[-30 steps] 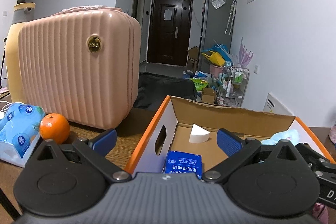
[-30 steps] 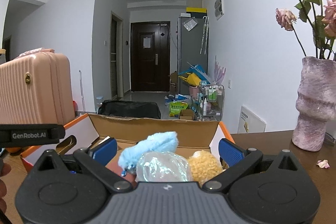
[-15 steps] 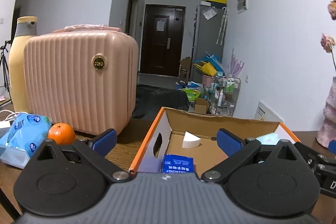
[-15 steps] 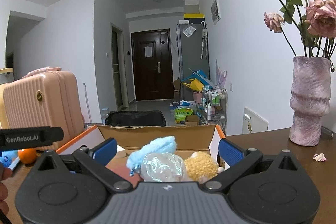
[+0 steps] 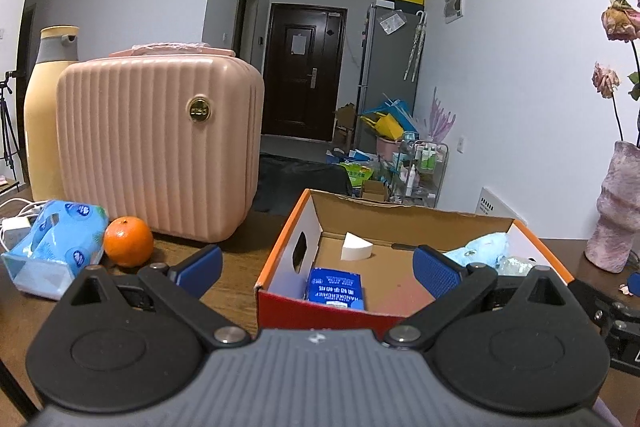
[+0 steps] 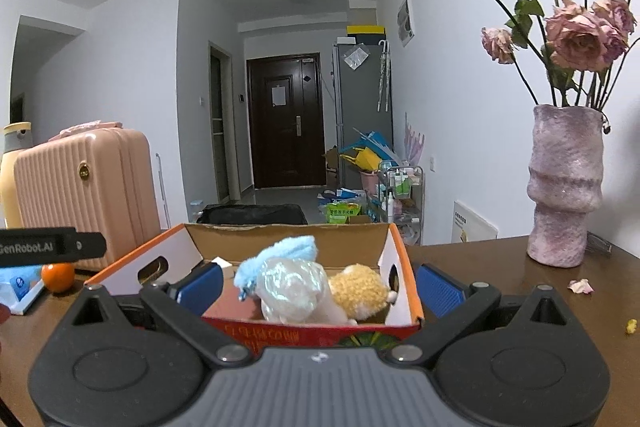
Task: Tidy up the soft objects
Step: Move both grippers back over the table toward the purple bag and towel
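An orange-rimmed cardboard box (image 5: 280, 255) (image 6: 406, 279) stands on the brown table. In it lie a blue tissue pack (image 5: 335, 287), a white sponge wedge (image 5: 356, 246), a light blue fluffy item (image 6: 280, 255) (image 5: 478, 251), a pearly white pouch (image 6: 292, 287) and a tan plush toy (image 6: 360, 291). My left gripper (image 5: 318, 269) is open and empty, held back from the box's near left corner. My right gripper (image 6: 318, 285) is open and empty, just before the box's near right end.
A pink ribbed case (image 5: 156, 147) stands left of the box, with a yellow bottle (image 5: 46, 115) behind it. An orange (image 5: 128, 242) and a blue tissue pack (image 5: 56, 247) lie front left. A pink vase with dried roses (image 6: 564, 187) stands right. A petal (image 6: 581, 285) lies near it.
Both grippers have drawn back and risen from the box; more of the table and the box front shows. Both stay open and empty.
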`<state>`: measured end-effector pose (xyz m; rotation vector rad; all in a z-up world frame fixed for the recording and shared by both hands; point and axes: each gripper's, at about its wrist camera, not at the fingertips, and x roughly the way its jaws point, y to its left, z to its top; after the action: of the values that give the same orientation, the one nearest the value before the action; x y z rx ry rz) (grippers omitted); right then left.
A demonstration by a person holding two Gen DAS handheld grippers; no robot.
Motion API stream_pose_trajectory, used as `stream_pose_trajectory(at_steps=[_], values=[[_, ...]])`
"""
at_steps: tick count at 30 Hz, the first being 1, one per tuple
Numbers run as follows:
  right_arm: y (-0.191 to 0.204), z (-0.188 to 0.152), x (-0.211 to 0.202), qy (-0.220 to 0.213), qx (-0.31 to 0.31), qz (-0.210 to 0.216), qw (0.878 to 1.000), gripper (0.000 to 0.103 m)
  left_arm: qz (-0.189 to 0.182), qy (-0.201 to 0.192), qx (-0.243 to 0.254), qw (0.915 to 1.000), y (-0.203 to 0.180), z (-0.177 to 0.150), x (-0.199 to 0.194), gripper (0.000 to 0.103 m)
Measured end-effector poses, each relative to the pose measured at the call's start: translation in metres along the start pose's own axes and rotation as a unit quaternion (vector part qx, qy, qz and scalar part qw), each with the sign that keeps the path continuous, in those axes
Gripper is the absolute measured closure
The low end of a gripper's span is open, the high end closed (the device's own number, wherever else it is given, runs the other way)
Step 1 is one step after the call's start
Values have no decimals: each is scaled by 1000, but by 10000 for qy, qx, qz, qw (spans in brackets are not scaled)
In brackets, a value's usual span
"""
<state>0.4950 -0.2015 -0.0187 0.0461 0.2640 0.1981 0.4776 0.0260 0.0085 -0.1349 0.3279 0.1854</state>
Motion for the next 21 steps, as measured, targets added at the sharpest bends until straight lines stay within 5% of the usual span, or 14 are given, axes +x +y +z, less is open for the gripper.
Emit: stream_pose_trajectory(at_steps=[21], values=[[1,-21,-57,114,-184,-11,9998,0,-134,159,3,9998,7,-15,-48,0]])
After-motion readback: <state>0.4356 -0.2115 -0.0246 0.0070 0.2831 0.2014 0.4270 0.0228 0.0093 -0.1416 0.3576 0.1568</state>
